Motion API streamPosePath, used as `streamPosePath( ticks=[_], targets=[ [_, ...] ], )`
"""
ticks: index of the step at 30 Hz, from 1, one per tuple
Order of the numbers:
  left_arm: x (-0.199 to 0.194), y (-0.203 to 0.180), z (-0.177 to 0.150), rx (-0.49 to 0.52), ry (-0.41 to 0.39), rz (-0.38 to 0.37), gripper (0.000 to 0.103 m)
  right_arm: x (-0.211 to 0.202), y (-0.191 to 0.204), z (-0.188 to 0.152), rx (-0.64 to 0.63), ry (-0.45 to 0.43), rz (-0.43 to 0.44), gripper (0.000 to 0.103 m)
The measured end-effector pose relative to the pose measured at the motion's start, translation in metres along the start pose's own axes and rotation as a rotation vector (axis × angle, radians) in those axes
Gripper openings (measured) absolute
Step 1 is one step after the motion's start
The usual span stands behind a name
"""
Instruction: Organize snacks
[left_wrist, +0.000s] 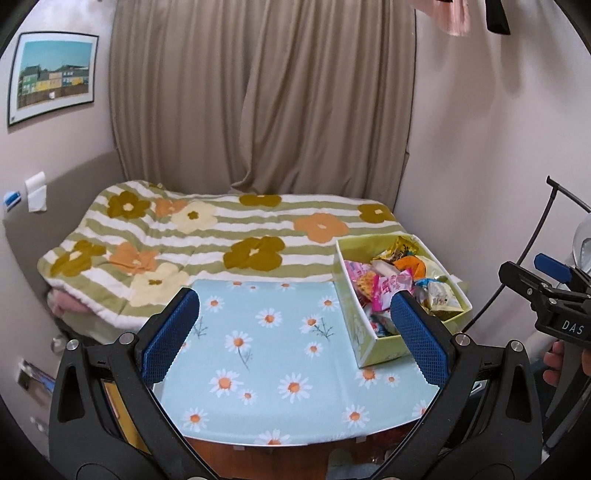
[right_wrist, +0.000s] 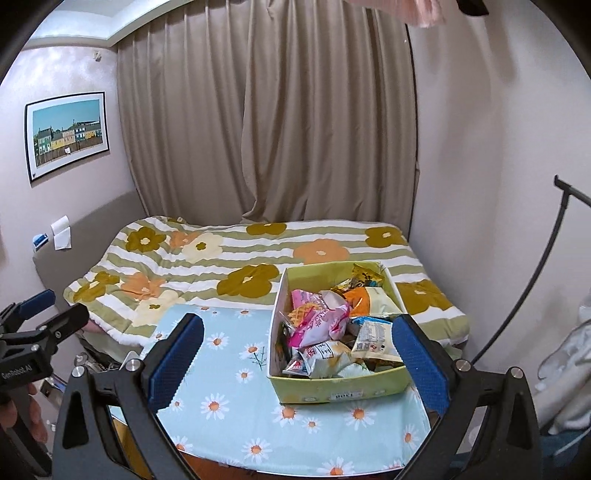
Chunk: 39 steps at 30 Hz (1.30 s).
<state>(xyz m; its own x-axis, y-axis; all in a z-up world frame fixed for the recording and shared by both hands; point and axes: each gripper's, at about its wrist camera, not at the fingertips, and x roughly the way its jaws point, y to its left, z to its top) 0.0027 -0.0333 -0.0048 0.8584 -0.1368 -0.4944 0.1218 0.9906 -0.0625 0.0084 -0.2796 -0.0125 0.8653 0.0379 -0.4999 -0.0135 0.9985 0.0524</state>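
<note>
Both the left gripper (left_wrist: 295, 328) and right gripper (right_wrist: 297, 360) stand spread wide, gripping nothing, above the daisy tablecloth (left_wrist: 258, 354); the snack packets (right_wrist: 325, 332) fill 1 green box (right_wrist: 340, 391) at the cloth's right side, before the bed

Both wrist views look forward and slightly down over the daisy-cloth surface (left_wrist: 258, 354) toward the bed (left_wrist: 221, 236) and curtain (left_wrist: 258, 92). The snack box (right_wrist: 332, 391) sits near and centre-right in the right view, further right in the left view.
</note>
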Motion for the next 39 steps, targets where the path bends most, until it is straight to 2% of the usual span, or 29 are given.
streamPosePath(
  ticks=[13, 39],
  targets=[
    [-0.013, 0.010, -0.005, 0.012, -0.021, 0.007, 0.103, -0.009, 0.010, -0.007, 0.003, -0.013, -0.007, 0.102],
    [-0.005, 0.009, -0.001, 0.021, -0.019, 0.015, 0.103, 0.003, 0.014, -0.005, 0.003, -0.004, -0.010, 0.102]
  ],
)
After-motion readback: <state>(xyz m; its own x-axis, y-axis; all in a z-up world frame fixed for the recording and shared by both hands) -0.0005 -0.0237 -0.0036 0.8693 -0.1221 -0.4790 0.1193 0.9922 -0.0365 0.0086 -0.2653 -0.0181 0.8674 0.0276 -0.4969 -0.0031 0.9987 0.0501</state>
